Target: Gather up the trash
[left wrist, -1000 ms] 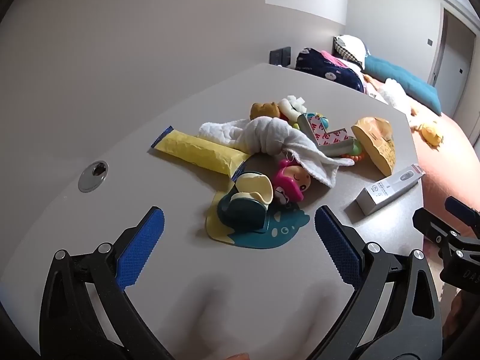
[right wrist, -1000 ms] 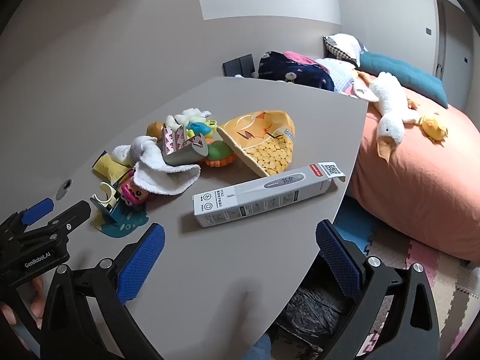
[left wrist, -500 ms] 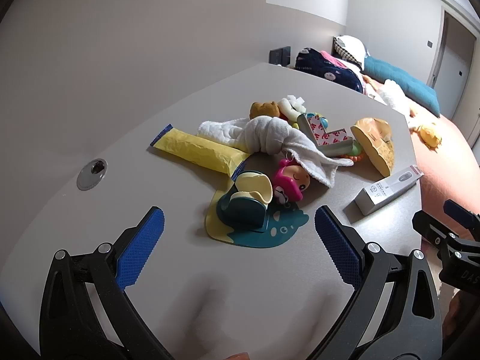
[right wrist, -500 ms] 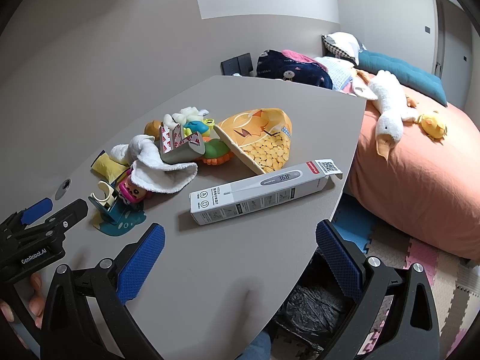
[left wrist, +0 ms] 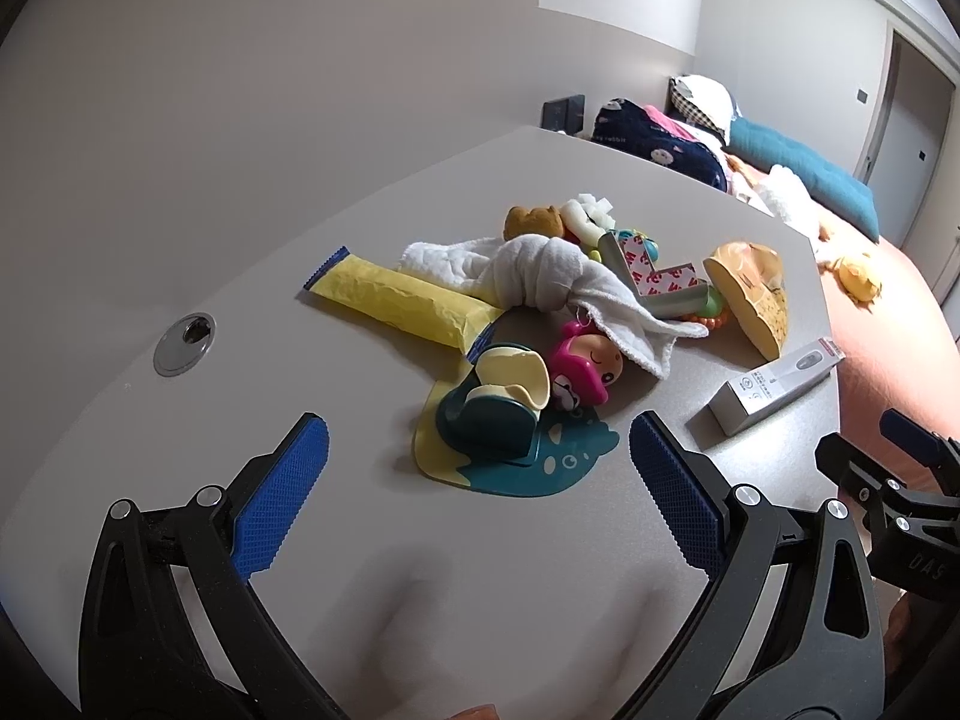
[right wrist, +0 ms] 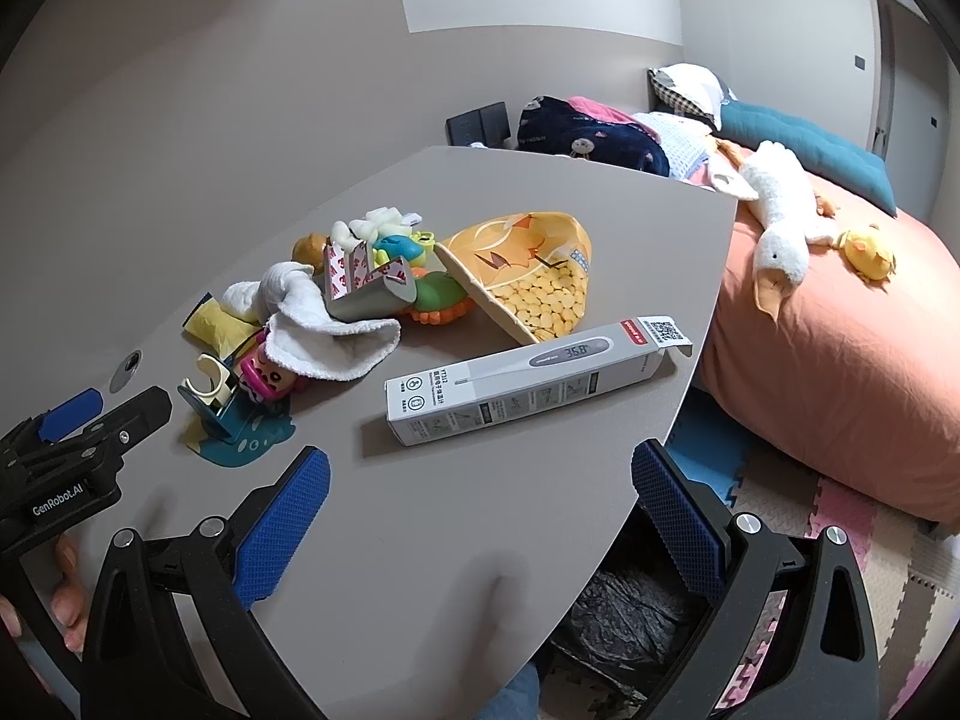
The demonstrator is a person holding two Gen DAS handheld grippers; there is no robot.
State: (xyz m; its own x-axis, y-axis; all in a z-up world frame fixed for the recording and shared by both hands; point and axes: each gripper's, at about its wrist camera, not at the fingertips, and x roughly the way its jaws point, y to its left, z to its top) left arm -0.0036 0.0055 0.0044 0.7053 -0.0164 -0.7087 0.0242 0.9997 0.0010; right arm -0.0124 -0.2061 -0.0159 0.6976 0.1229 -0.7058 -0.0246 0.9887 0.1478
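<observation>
Spread wide and empty over smooth grey tabletop (right wrist: 480, 222): left gripper (left wrist: 474, 468), right gripper (right wrist: 480, 483) (knurled blue pads). Just ahead of right, long grey cardboard thermometer box (right wrist: 528, 381); ahead of left, crinkled yellow plastic wrapper (left wrist: 396, 300), beyond glossy teal-and-yellow holder (left wrist: 492, 414).

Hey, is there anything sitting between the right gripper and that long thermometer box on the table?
Nothing visible does. The right gripper is open above bare table, and the thermometer box lies just ahead of it. The white cloth and toy pile sit off to the box's left, apart from it.
</observation>
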